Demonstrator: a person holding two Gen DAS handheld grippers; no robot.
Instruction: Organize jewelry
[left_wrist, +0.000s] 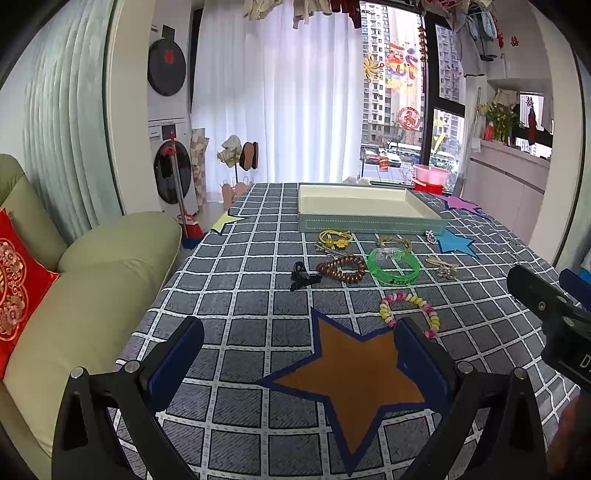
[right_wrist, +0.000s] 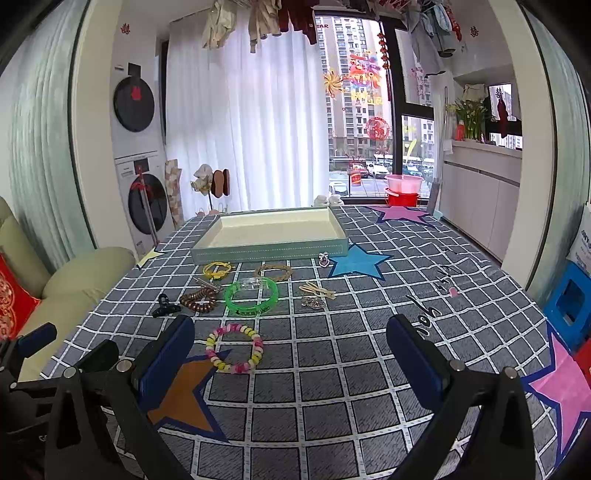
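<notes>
Both sets of jaws stand wide apart and grip nothing: the left gripper (left_wrist: 299, 354) hangs over an orange star patch (left_wrist: 354, 376) on a grey checked tablecloth (left_wrist: 236, 295), and the right gripper (right_wrist: 291, 354) hangs over bare cloth just beside it. Jewelry lies loose on the cloth ahead of them. Nearest is a pastel beaded bracelet (right_wrist: 235, 347), partly overlapping the star's upper point. Farther back sit a green translucent bangle (right_wrist: 252, 298), a brown coiled bracelet (right_wrist: 199, 300) touching or nearly touching its left side, and a black hair clip (right_wrist: 162, 305) left of that. Behind these lie a yellow hair tie (right_wrist: 218, 268), a gold braided bracelet (right_wrist: 274, 271) and a few small metal pieces, too small to make out. A shallow cream-lined tray (right_wrist: 269, 251) stands beyond them all, with nothing visible in it
</notes>
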